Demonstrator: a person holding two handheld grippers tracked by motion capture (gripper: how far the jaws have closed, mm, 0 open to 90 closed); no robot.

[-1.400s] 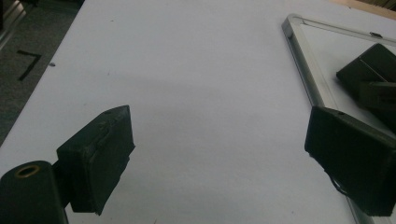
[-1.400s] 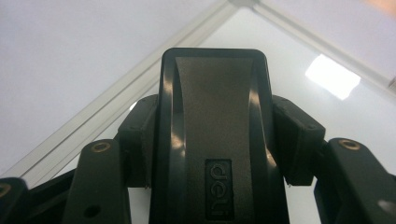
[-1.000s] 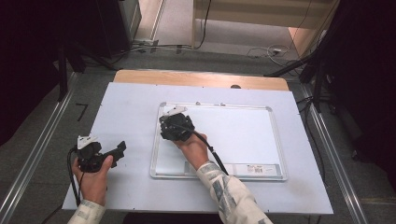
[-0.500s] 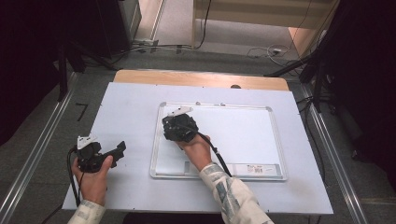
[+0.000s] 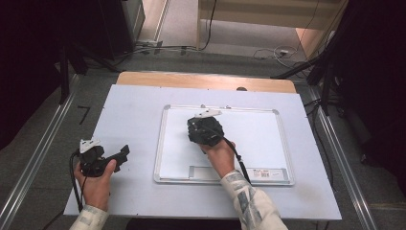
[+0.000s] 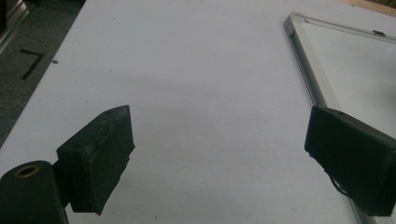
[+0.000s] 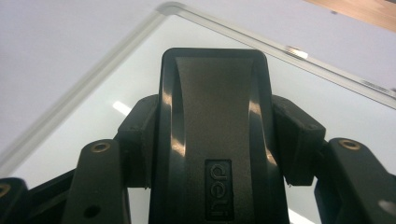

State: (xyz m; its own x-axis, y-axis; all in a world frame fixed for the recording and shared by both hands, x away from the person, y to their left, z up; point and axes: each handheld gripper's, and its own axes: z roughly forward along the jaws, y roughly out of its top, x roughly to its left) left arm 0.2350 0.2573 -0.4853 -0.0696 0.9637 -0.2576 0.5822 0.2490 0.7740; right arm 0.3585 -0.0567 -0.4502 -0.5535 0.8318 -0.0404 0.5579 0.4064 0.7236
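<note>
Eraser [image 7: 214,135]: rigid glossy plastic, judged light and slippery; clamped across its sides by right gripper [image 7: 215,154] over whiteboard [image 5: 268,143]. Left gripper [image 6: 224,154] wide open, holding nothing.

My right gripper [image 5: 205,125], with its jaws clamped on the sides of a black whiteboard eraser [image 7: 214,140], has slid across the whiteboard [image 5: 268,139]. A second ago it sat close to the board's left frame edge; half a second ago it had barely shifted; now it sits farther toward the board's middle, away from my left side. My right forearm [image 5: 244,196] has swung along behind it.
</note>
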